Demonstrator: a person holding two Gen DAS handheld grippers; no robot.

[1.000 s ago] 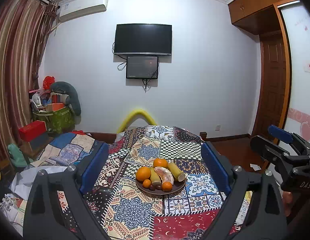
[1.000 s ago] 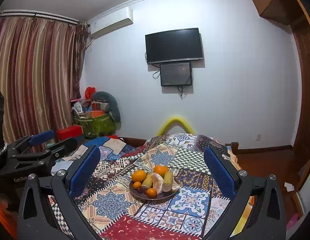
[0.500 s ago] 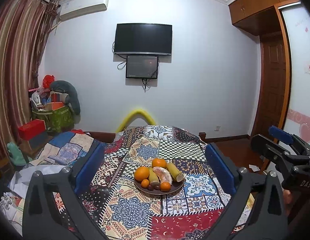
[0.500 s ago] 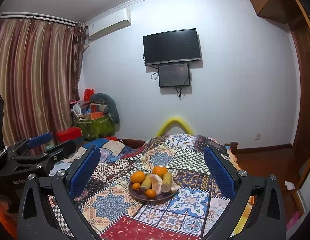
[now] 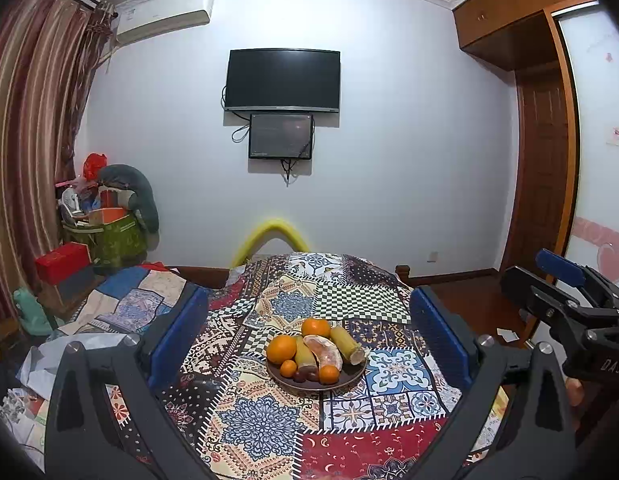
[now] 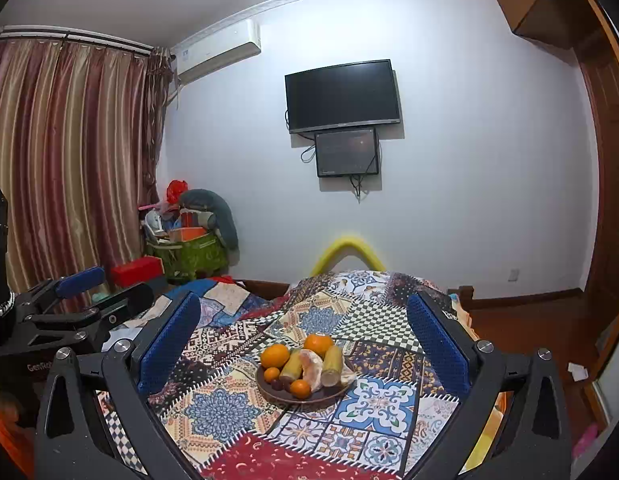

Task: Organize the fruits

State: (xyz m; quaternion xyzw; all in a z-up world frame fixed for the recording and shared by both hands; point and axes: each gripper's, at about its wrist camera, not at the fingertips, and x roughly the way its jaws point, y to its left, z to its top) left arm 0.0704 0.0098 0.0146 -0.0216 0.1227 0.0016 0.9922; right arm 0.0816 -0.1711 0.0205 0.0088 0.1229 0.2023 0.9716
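Both my jaws stand wide apart, holding nothing: left gripper (image 5: 309, 332), right gripper (image 6: 303, 334). Ahead, the plate (image 5: 351, 376) sits on the patchwork-covered counter (image 5: 265, 428), well apart from me. The oranges (image 5: 281, 349) look firm and round; I'd grip across the middle. The peeled pale piece (image 5: 324, 352), possibly pomelo, looks soft and needs a light squeeze.
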